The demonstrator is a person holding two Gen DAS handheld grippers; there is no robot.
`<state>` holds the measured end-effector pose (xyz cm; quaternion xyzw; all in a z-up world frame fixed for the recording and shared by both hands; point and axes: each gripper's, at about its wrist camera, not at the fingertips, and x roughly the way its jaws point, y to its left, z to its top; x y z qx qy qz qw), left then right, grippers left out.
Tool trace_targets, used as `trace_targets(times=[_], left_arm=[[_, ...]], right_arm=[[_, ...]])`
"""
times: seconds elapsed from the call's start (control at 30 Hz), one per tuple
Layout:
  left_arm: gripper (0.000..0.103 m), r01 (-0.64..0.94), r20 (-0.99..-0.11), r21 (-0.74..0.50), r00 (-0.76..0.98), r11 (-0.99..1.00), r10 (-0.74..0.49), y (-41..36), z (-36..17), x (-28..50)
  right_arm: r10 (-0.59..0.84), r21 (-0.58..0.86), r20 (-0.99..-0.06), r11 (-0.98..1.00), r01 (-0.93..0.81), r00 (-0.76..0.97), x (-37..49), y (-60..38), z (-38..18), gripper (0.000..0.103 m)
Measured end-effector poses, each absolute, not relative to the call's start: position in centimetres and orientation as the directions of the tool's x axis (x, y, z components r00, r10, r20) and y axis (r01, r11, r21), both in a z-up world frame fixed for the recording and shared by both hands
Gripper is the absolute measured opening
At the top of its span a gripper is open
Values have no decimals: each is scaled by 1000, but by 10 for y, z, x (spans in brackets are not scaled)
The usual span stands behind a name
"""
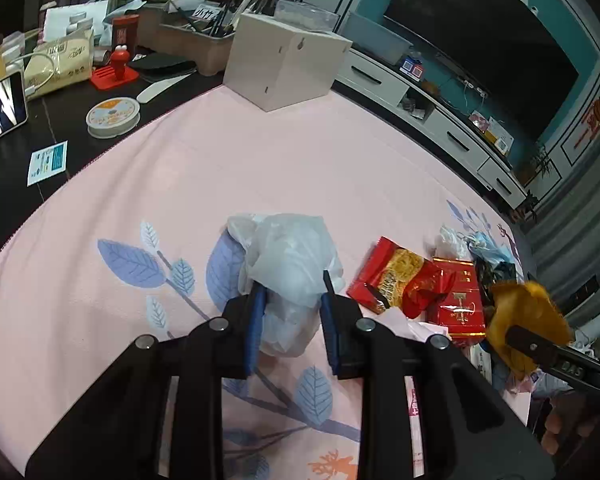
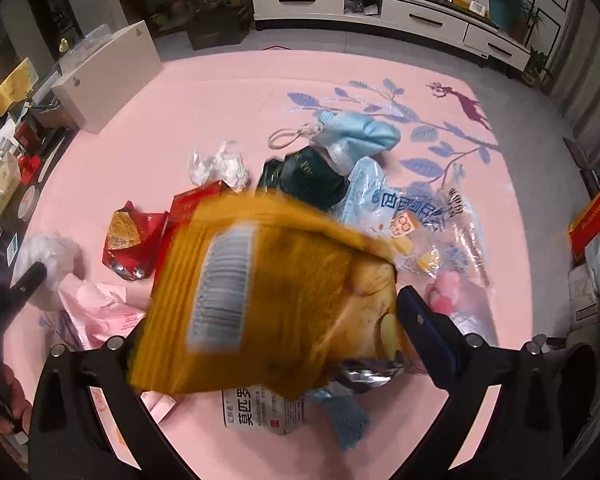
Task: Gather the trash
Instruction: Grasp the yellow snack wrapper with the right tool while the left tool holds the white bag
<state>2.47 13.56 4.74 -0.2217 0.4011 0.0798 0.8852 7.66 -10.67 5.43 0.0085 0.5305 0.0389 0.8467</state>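
- The left gripper point(image 1: 292, 300) is pinched on the white plastic bag point(image 1: 288, 256), low centre of the frame.
- The right gripper point(image 2: 276, 332) holds the yellow snack wrapper point(image 2: 268, 292).
- Risk: the thin bag may slip, or the wrapper may drop beside the trash pile point(image 2: 340, 184).

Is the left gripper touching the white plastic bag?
Touching. The left wrist view shows the left gripper with both blue pads pressed into the crumpled white bag between them.

Dim indoor light, heavy fisheye bend in both your views.
Ceiling lamps glare on the television point(image 1: 480, 40) at upper right; your yellow packet point(image 2: 268, 292) is motion-blurred mid-frame; corners fall black, and edges curve and soften.
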Motion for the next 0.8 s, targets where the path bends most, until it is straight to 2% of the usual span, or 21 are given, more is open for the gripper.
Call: trace_targets(times=[0.03,0.1,0.2,0.37,0.67,0.8], left_arm=[[27,-318,-744,-327,667,890,-35,135,48,24],[27,-309,-739,-335,672,890,-45,134,50,23],[27,-296,-728,-350,682,889,-60,133,54,19],[27,-289,-717,-362,694,886,-67,133,59,14],[27,-222,-685,-378,720,899,-110,118,74,0],[27,-139,-641,-322,760,937,-107,88,93,-18]], right_arm=[[75,55,-898,997,-59,434,76,-108,52,94],[68,50,-902,997,-54,427,75,-110,48,73],[105,95,-899,994,-44,426,68,-119,48,54],[156,155,-868,987,-43,472,45,-132,61,40],[258,247,-780,964,-98,570,-15,-150,105,40],[300,299,-729,948,-108,615,-52,-165,119,40]])
